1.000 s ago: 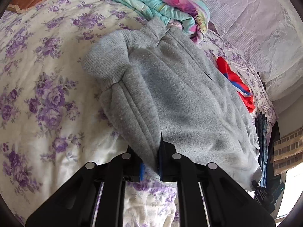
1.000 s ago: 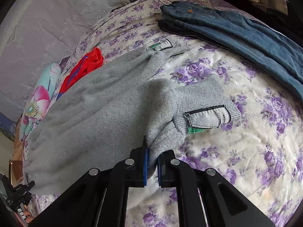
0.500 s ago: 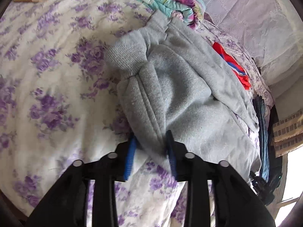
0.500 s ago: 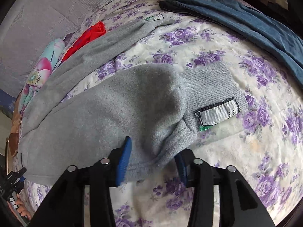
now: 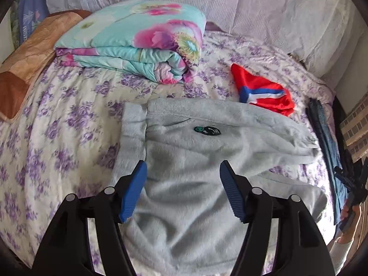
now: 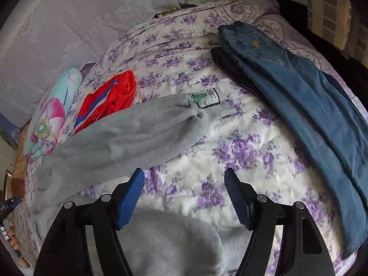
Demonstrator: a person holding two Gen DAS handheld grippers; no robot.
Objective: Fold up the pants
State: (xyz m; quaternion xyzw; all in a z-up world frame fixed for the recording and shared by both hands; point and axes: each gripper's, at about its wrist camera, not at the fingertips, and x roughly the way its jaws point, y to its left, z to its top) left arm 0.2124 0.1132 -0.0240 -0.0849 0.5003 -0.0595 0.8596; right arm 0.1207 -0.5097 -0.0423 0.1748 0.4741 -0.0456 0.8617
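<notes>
Left wrist view: you've let go, both grippers' fingers (image 5: 133,191) opening off the grey pants (image 5: 184,161); first fold's laid on the bed (image 5: 57,126).

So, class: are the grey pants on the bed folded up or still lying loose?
Not neatly folded. The grey pants lie rumpled; one leg stretches across the bedspread, the other bunched nearer the camera.

pants (image 5: 195,161) on bed (image 5: 57,138) | quilt (image 5: 138,46) behind | jeans (image 6: 299,96) probably right
</notes>
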